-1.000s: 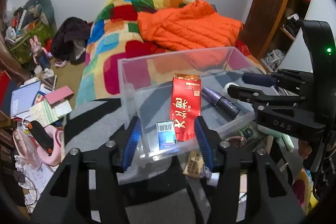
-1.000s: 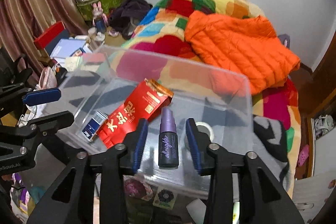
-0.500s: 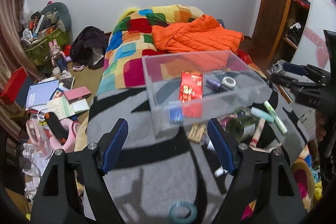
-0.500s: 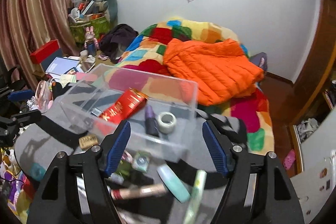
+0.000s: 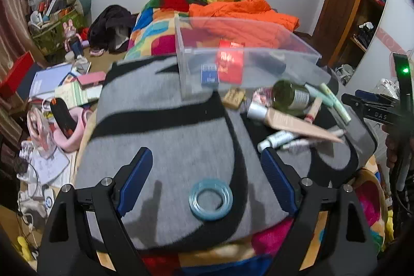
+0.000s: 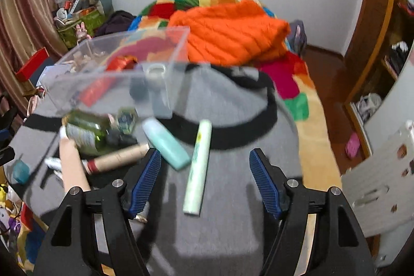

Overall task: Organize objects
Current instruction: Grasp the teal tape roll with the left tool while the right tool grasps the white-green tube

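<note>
A clear plastic box (image 5: 245, 61) stands on a grey and black blanket (image 5: 165, 136); it holds a red packet (image 5: 230, 64), a small blue box (image 5: 210, 74), a dark bottle and a tape roll (image 6: 155, 70). Loose tubes and a green glass bottle (image 5: 291, 95) lie in front of it. My left gripper (image 5: 207, 180) is open and empty above a blue tape ring (image 5: 211, 198). My right gripper (image 6: 204, 180) is open and empty over a pale green tube (image 6: 198, 167), next to a teal tube (image 6: 165, 144). The box also shows in the right wrist view (image 6: 116, 79).
An orange jacket (image 6: 230, 38) lies on a patchwork quilt (image 5: 165, 17) behind the box. Books, bags and clutter cover the floor at left (image 5: 59, 84). A wooden door and shelves (image 5: 341, 4) stand at right. A beige tube (image 5: 292, 123) and a small white tube (image 5: 278, 139) lie by the bottle.
Both grippers have opened wide and drawn back from the box toward me. The loose items in front of the box have come into view.
</note>
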`<state>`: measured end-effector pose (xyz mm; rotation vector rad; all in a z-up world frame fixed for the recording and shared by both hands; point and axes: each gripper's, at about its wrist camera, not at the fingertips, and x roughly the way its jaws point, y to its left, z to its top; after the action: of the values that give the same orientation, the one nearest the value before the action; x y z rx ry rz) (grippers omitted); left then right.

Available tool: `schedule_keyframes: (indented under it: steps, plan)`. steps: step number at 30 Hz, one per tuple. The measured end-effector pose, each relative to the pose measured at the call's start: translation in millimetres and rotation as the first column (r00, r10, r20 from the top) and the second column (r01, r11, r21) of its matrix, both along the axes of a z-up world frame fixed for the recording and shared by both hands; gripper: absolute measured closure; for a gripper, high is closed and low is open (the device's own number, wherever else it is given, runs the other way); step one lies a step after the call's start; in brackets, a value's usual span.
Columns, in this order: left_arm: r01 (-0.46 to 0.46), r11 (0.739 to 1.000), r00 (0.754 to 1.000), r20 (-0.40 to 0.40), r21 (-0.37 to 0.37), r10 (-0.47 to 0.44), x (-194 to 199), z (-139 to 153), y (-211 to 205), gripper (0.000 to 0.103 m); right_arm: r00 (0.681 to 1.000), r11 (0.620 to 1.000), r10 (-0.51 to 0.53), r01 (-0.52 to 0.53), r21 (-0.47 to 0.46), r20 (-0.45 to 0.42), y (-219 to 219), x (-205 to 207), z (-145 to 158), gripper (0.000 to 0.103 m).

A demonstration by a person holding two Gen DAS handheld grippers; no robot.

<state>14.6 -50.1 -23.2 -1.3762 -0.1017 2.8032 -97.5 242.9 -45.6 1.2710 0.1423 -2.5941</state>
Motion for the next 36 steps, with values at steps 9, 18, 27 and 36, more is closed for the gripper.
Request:
schedule_keyframes:
  steps: [9,18,27,36]
  plan:
    - [-0.039,0.999,0.998,0.053,0.015,0.038,19,-34,-3,0.017,0.998,1.000,-0.013,0.013,0.003,0.058,-1,-8,-29,0.067]
    - [-0.026,1.000,1.000,0.005,-0.014,0.026,21,-35,2,0.064,0.999,1.000,-0.011,0.011,0.000,0.038,-5,-10,-29,0.089]
    - [-0.028,1.000,0.999,-0.020,0.014,0.028,16,-24,2,0.065,1.000,0.999,-0.019,0.019,-0.034,0.013,3,2,-16,0.089]
    - [-0.027,0.999,0.992,-0.124,0.041,0.032,-8,12,1,0.065,0.997,0.996,-0.005,-0.002,-0.086,-0.078,0,6,24,0.089]
